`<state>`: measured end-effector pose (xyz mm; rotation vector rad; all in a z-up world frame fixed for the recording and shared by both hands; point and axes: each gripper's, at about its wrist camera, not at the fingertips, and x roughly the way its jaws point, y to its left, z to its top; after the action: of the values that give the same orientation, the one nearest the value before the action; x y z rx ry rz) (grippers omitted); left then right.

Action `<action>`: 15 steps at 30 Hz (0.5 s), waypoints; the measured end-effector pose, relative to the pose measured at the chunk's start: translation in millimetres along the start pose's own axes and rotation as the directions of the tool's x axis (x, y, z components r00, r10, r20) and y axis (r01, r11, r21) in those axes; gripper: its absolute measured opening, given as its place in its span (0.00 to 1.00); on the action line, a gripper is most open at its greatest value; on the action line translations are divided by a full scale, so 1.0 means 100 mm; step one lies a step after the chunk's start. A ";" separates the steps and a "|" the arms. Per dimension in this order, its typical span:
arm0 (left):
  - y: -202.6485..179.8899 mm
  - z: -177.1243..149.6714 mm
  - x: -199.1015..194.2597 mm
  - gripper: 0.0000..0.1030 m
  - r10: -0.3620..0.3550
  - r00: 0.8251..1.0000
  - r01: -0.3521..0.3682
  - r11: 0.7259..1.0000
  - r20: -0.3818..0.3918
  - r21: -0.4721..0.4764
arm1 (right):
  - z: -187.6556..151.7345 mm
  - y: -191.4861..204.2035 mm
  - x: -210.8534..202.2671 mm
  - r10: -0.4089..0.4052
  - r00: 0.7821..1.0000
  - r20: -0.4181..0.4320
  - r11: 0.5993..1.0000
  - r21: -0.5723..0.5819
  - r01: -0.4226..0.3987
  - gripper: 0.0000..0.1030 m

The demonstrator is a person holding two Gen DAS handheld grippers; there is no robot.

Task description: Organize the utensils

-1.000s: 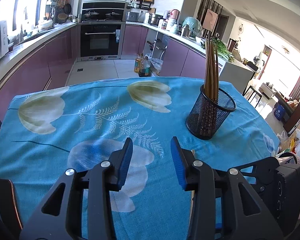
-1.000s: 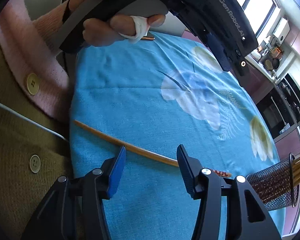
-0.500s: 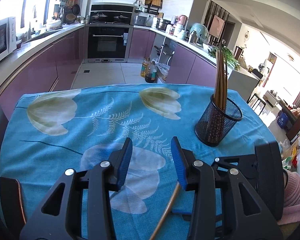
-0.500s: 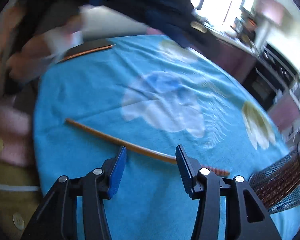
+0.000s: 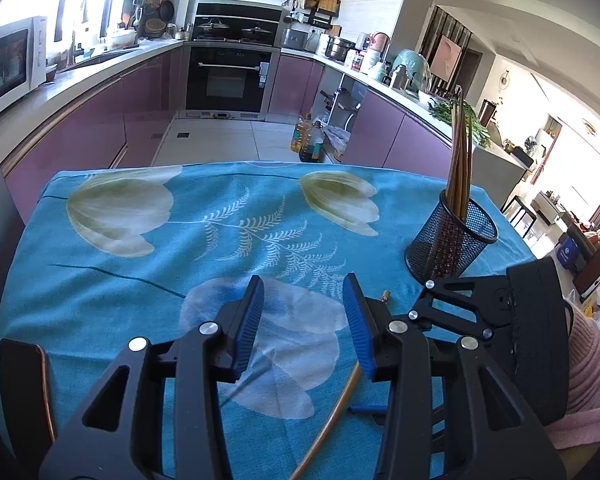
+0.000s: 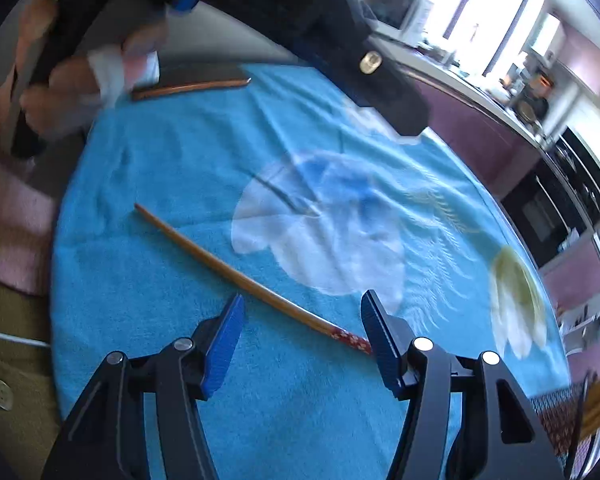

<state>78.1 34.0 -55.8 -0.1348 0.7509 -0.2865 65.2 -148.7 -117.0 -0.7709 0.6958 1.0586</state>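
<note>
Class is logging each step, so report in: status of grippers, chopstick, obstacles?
Left gripper open, empty. Right gripper open, straddling loose chopstick flat on tablecloth. Mesh holder upright with chopsticks. Nothing blocking.

Blue floral tablecloth (image 5: 140,280) bears 1 chopstick (image 6: 236,276), mesh holder (image 5: 452,240), phone (image 5: 24,392).

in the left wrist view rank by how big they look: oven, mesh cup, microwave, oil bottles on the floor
Largest to smallest, as they appear:
1. oven
2. mesh cup
3. microwave, partly cut off by the frame edge, so close to the cup and unsure
4. oil bottles
The cup's nearness inflates its size.
</note>
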 end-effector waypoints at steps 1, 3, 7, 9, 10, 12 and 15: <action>0.03 -0.01 -0.01 0.40 0.003 1.000 -0.003 1.000 0.000 -0.006 | 0.02 -0.07 0.02 0.034 0.999 -0.014 0.999 0.026 -0.033 0.56; 0.06 -0.02 -0.02 0.40 0.007 1.000 -0.007 1.000 0.000 -0.015 | 0.03 -0.14 0.04 0.095 0.995 -0.028 0.993 0.068 -0.093 0.42; 0.10 -0.05 -0.03 0.40 0.010 1.000 -0.010 0.999 0.001 -0.030 | 0.04 -0.21 0.07 0.201 0.979 -0.029 0.968 0.162 -0.194 0.18; 0.11 -0.05 -0.03 0.40 0.011 1.000 -0.011 0.999 0.002 -0.033 | 0.05 -0.25 0.09 0.216 0.976 -0.030 0.956 0.212 -0.205 0.15; 0.11 -0.05 -0.03 0.40 0.010 1.000 -0.009 0.999 0.002 -0.034 | 0.05 -0.27 0.09 0.222 0.974 -0.030 0.948 0.239 -0.209 0.14; 0.12 -0.05 -0.04 0.40 0.007 1.000 -0.006 0.999 0.007 -0.036 | 0.03 -0.32 0.09 0.243 0.970 -0.027 0.925 0.307 -0.224 0.11; 0.13 -0.05 -0.05 0.40 0.005 1.000 -0.005 0.999 0.008 -0.037 | -0.05 -0.39 0.07 0.257 0.966 -0.018 0.876 0.426 -0.225 0.06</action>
<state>73.7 47.5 -59.2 -0.1688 0.7488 -0.2672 102.7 -160.9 -116.9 -0.3524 1.0649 1.0559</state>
